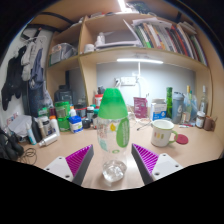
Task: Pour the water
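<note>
A clear bottle [114,125] with a green top is seen upright, long axis vertical, just ahead of the claw [113,160] on the worktop [190,150]. Its contents cannot be made out; a label is present, unreadable. A small clear glass [113,171] is set between the open claw's fingers, untouched at either side. A white mug [163,133] is noted beyond the right finger. Books [165,36] are shelved above.

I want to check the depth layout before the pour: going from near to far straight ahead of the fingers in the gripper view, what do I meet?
Glass cup between the open fingers of the hand-held gripper → green-topped bottle just beyond it → clutter at the desk's back → shelf of books above.
</note>
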`<state>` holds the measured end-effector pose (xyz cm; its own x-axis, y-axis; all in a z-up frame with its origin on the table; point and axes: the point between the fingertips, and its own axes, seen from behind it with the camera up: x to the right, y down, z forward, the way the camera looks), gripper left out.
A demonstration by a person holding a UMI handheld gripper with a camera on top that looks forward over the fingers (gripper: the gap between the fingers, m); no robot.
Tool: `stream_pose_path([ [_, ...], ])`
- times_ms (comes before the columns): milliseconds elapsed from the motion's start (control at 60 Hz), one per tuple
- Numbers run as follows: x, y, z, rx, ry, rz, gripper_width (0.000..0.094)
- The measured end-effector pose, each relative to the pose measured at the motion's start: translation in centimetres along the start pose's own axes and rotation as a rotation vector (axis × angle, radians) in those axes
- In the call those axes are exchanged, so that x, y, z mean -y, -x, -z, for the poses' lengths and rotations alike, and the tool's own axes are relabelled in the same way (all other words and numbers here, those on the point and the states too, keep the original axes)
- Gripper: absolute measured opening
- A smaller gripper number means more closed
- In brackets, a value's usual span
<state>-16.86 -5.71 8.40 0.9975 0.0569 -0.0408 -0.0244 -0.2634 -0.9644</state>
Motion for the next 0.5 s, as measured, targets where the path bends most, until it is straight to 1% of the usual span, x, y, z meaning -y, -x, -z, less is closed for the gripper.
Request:
stream_pose_path([
  [67,0.1,0.2,-2.6,-0.001,-0.02,0.001,0.0846],
  [133,0.7,-0.1,-4.2,-0.023,-0.053,0.001,0.0794],
  [183,0.8,-0.5,-4.8,-0.037,-0.062,0.001,0.0485],
  [233,0.9,-1.5,-5.0,-0.081,-0.073,-0.012,0.0478],
  [283,1.0,-1.9,-5.1,-0.092,-0.087,-0.017,0.0459],
  [367,1.2,-1.5,-5.6,-0.075,-0.085,0.005,0.043],
  [433,0.9,-0.9,-5.9,-0.042,-0.05,-0.012,0.0402],
  [450,0.8,-0.8,-6.0,-0.036,-0.038,-0.014,0.0411],
  [467,0.9,-0.6,-6.2,-0.026,-0.027,-0.019,0.0378],
  [500,1.2,-0.4,-6.4,-0.004,-0.011,-0.037,0.0377],
])
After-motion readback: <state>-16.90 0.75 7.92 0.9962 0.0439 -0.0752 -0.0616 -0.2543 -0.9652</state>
